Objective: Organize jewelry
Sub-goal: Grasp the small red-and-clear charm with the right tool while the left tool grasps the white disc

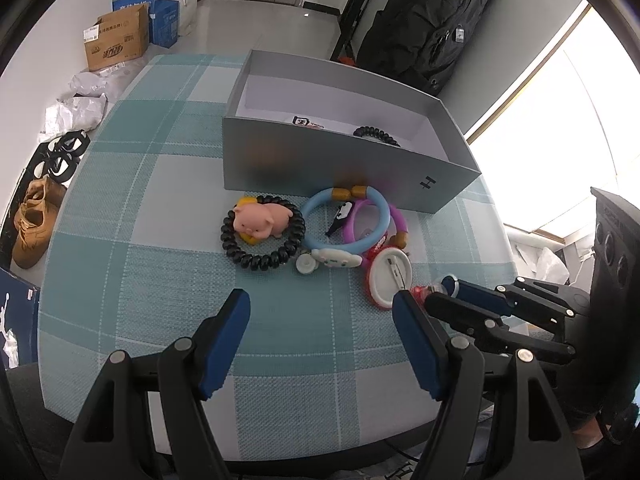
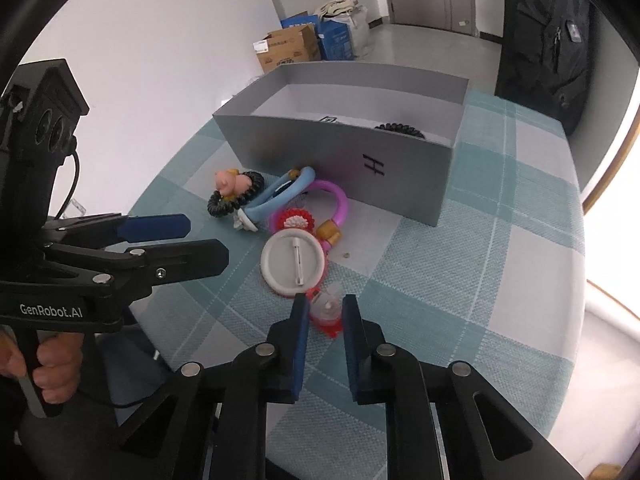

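Observation:
A grey open box point(image 1: 328, 164) point(image 2: 320, 152) stands on the checked table; a black coil tie point(image 1: 376, 136) point(image 2: 402, 129) lies inside. In front of it lies a pile: a pink pig on a black coil tie point(image 1: 262, 232) point(image 2: 232, 192), a blue ring point(image 1: 344, 220) point(image 2: 276, 196), a purple ring point(image 1: 394, 220) point(image 2: 336, 204) and a round white badge point(image 1: 390, 278) point(image 2: 292, 266). My right gripper point(image 2: 326, 312) point(image 1: 434, 292) is closed on a small red clear-topped trinket point(image 2: 328, 314) by the badge. My left gripper point(image 1: 322, 312) point(image 2: 200, 240) is open and empty, short of the pile.
The table point(image 1: 160, 216) point(image 2: 480, 280) has a teal checked cloth. Cardboard boxes point(image 1: 116, 42) point(image 2: 288, 50), shoes point(image 1: 34, 220) and a black backpack point(image 1: 432, 20) are on the floor beyond the table's edges. A bright window is on the right.

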### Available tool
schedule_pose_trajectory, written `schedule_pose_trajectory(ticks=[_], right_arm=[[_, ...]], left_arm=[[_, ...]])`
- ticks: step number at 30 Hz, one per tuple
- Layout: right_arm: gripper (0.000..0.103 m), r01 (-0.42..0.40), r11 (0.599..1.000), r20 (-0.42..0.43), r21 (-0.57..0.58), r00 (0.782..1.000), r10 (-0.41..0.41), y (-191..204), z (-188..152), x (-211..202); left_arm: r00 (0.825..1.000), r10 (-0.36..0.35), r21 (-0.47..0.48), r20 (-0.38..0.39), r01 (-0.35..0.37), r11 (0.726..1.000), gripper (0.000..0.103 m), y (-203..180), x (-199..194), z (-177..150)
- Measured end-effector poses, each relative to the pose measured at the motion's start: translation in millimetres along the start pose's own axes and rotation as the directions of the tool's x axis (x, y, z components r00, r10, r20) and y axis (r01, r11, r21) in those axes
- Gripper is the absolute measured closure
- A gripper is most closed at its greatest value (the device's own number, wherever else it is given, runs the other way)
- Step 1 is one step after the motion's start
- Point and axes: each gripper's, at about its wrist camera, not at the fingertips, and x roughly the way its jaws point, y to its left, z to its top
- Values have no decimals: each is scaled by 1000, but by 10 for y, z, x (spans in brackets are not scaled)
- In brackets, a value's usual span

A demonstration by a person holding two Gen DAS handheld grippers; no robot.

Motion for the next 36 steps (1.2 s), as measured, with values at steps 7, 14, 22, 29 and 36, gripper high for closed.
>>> schedule_pose_trajectory(ticks=[7, 14, 22, 29, 36], right_arm=[[88, 2, 1000, -3, 19, 1000, -2, -31, -15, -22], [87, 13, 997, 23, 82, 1000, -15, -179, -18, -116], [87, 13, 989, 51, 145, 998, -21, -329, -64, -255], [87, 2, 988, 76, 155, 997, -13, -376, -53, -359], [87, -4, 985, 87, 170, 996, -11, -404, -108, -414]], left_arm=[[997, -67, 2, -30, 67, 998, 33, -43, 45, -9], [987, -154, -5, -49, 154, 988, 34, -157, 149, 23], [991, -132, -2, -38, 132, 991, 34, -256, 248, 66], [998, -56, 17, -7, 56, 998, 38, -381, 320, 89], [998, 67, 95, 14, -68, 993, 65, -496, 360, 55]])
